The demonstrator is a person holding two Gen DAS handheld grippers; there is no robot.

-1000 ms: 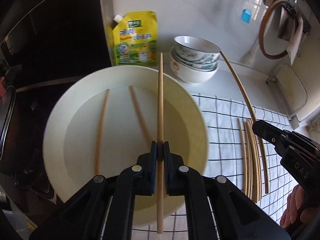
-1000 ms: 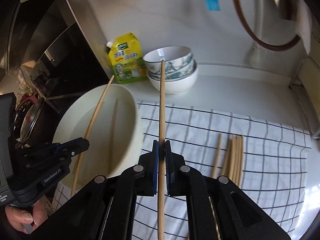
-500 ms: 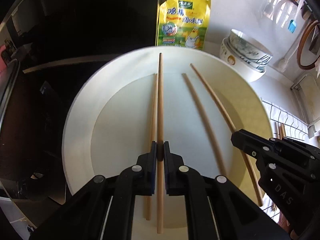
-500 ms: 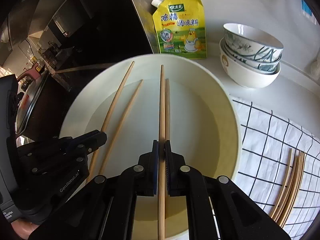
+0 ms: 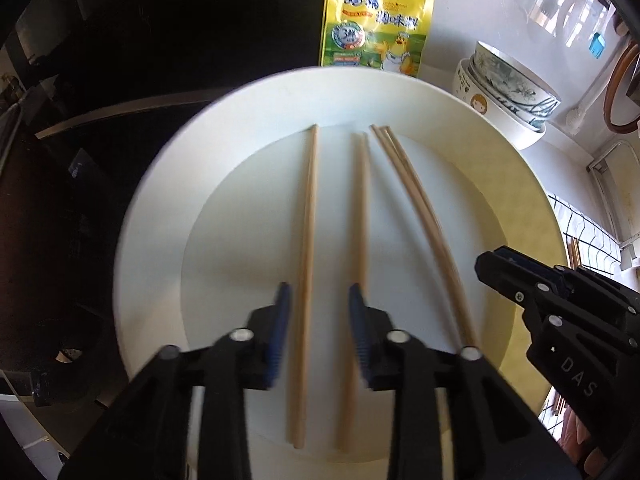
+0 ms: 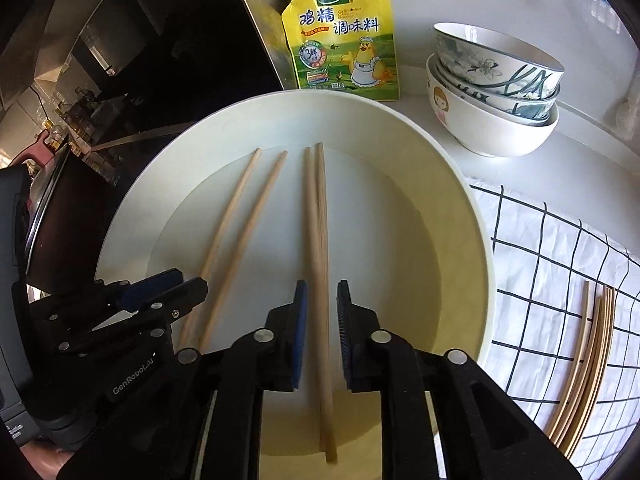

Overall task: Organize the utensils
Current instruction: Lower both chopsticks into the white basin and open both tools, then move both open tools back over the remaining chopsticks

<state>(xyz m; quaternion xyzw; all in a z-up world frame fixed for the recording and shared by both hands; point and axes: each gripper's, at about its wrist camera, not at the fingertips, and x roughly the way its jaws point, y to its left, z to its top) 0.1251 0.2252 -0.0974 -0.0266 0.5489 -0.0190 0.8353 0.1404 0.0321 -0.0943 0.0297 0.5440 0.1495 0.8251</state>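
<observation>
Several wooden chopsticks lie in a large cream plate (image 5: 160,216) (image 6: 460,216). In the left wrist view one chopstick (image 5: 306,240) runs between the fingers of my open left gripper (image 5: 318,332); another (image 5: 360,216) lies just right of it, and a pair (image 5: 420,208) lies further right. In the right wrist view a pair of chopsticks (image 6: 318,240) lies between the fingers of my open right gripper (image 6: 321,328); two more (image 6: 240,224) lie to the left. Each gripper shows in the other's view, the right (image 5: 560,304) and the left (image 6: 120,312).
A yellow seasoning pouch (image 6: 344,36) stands behind the plate. Stacked bowls (image 6: 492,92) sit at the back right. A checked cloth (image 6: 560,248) to the right holds a bundle of more chopsticks (image 6: 584,360). A dark stove surface (image 5: 80,120) lies to the left.
Both grippers have opened and let go of their chopsticks, which now lie flat in the plate. Both have come lower and closer over the plate.
</observation>
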